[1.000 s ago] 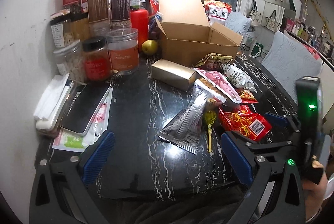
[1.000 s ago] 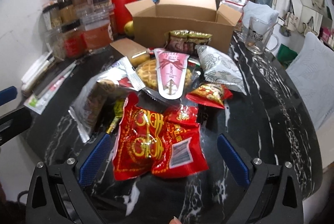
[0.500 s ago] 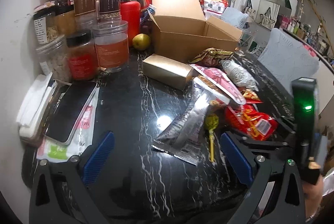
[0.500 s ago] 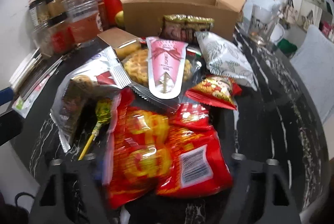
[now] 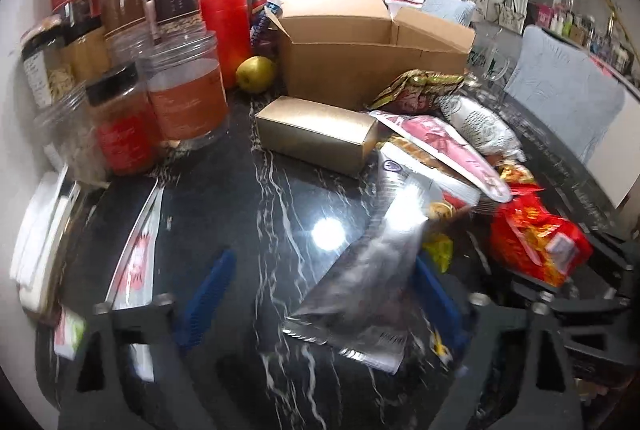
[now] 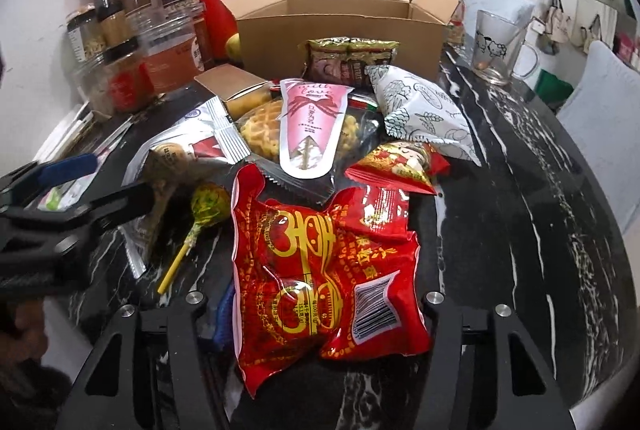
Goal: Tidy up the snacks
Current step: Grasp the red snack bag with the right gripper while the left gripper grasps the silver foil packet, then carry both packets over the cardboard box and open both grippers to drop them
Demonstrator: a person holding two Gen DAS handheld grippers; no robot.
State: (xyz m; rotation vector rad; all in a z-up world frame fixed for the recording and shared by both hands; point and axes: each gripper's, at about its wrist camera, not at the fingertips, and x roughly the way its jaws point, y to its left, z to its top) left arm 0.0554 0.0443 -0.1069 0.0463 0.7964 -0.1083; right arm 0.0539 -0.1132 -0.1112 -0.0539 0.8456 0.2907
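Risk first: both grippers are working the same crowded pile on the black marble table [image 6: 520, 157], and the packets overlap. The red snack bag [image 6: 324, 270] is slick, puffy film — a pinch on the loose film alone could let it slide out on the lift, or drag the small red packet [image 6: 394, 165] lying against its top edge. On the other side, the silver foil packet [image 5: 372, 282] lies partly under the waffle pack [image 6: 280, 125] and beside the lollipop [image 6: 200, 213]; pulling it could tip the pile or roll the lollipop towards the table edge. The two tools are also near each other, so a bump is possible.

Right gripper [image 6: 324, 306]: jaws have just been closing, now partway in, with the red snack bag between them. The blue pad on one side sits at the bag's edge and the bag looks bunched, so I judge it clamped.

Left gripper [image 5: 320, 294]: jaws have just been closing too, but remain fairly wide apart. The silver foil packet's lower end lies between the blue fingers [image 5: 204, 294], one finger half hidden behind it; the view is blurred, no clear squeeze — not gripped.

The open cardboard box [image 6: 340, 25], likely the goal, stands behind the pile.
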